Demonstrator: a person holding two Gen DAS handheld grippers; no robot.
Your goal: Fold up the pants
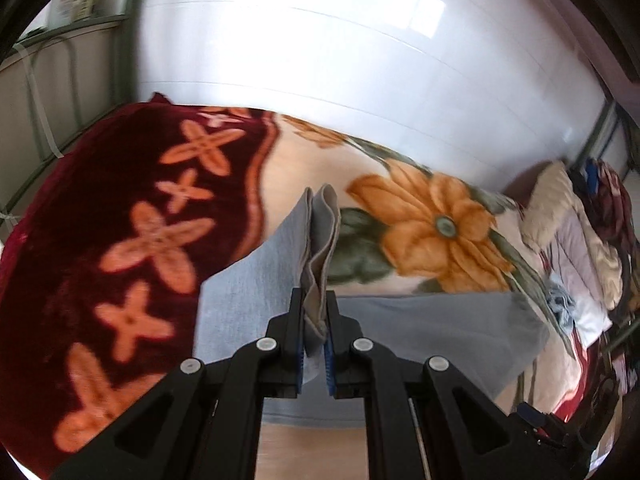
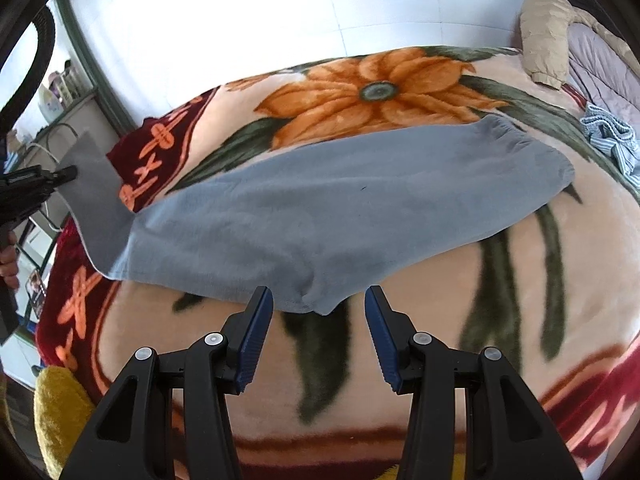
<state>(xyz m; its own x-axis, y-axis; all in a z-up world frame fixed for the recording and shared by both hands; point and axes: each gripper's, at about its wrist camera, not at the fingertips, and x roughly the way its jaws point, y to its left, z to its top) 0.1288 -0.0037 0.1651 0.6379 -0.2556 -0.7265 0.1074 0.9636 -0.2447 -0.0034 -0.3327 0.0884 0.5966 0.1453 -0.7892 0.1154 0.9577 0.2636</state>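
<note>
Grey pants (image 2: 328, 208) lie lengthwise across a floral blanket (image 2: 400, 84) on a bed, waistband (image 2: 520, 148) at the right. My left gripper (image 1: 314, 300) is shut on the leg-cuff end of the pants (image 1: 320, 248) and holds it lifted off the blanket; it also shows at the left edge of the right wrist view (image 2: 68, 172), pinching the raised cuff (image 2: 96, 200). My right gripper (image 2: 319, 300) is open and empty, its blue pads (image 2: 256, 344) just in front of the near edge of the pants.
A pile of clothes and bedding (image 1: 576, 248) lies at the right end of the bed. A striped garment (image 2: 608, 140) lies by the waistband. A yellow fuzzy thing (image 2: 56, 412) sits at the near left. A white wall (image 1: 360, 40) runs behind the bed.
</note>
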